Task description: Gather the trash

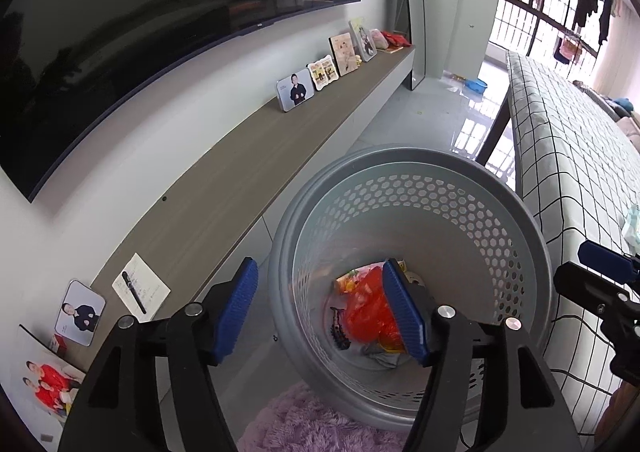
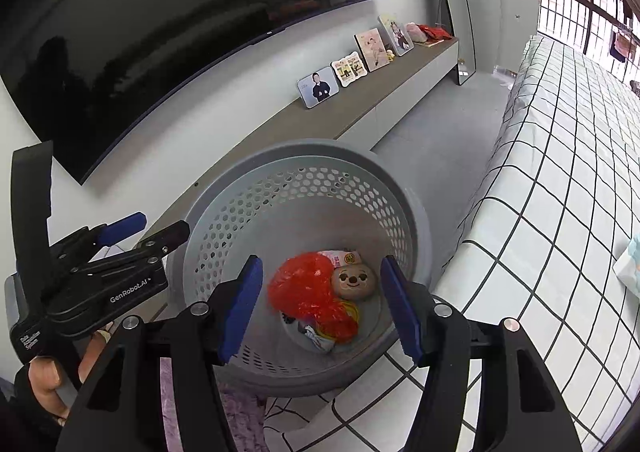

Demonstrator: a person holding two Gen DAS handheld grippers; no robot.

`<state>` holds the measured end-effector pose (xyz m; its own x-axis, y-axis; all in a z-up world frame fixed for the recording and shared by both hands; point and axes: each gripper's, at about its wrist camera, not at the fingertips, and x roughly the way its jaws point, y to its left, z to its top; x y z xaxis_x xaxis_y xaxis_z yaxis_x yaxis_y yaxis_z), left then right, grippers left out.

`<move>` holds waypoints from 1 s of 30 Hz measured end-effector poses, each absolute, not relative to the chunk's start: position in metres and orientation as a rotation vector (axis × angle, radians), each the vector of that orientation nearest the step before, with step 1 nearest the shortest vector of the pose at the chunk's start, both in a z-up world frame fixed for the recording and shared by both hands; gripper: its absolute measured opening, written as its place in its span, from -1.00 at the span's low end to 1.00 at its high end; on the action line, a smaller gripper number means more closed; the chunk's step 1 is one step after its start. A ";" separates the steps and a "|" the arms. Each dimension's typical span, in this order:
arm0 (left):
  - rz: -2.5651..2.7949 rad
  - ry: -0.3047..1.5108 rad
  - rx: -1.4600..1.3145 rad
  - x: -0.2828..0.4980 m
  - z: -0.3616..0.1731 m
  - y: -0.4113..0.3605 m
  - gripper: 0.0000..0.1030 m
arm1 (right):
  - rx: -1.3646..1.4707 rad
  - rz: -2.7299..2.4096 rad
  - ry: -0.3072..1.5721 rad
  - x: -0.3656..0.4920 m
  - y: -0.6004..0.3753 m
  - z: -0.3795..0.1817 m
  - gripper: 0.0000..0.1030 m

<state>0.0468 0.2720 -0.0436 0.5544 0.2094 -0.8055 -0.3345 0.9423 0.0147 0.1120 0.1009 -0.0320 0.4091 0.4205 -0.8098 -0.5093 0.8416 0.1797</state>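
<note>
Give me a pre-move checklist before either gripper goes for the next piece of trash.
1. Left gripper open and holding nothing: ok.
2. Right gripper open and holding nothing: ok.
3. Basket upright, mouth unobstructed: ok.
4. Earlier trash inside the basket: ok, the red plastic bag and a cartoon-face wrapper lie at the bottom.
5. Next piece located: cannot tell; a pale crumpled item lies on the checked tablecloth, but whether it is trash is unclear.
6. Grippers apart from each other: ok, left sits left of the basket, right over it.
</note>
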 end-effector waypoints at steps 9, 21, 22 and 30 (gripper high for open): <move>0.334 0.921 -0.142 0.040 -0.037 0.264 0.42 | -0.096 0.575 0.986 0.104 0.098 -0.035 0.14; 0.365 0.904 -0.137 0.038 -0.027 0.267 0.58 | -0.117 0.568 0.971 0.103 0.102 -0.034 0.14; 0.369 0.903 -0.137 0.038 -0.027 0.267 0.59 | -0.119 0.568 0.971 0.103 0.103 -0.034 0.14; 0.386 0.891 -0.136 0.035 -0.022 0.269 0.72 | -0.118 0.563 0.971 0.104 0.104 -0.035 0.16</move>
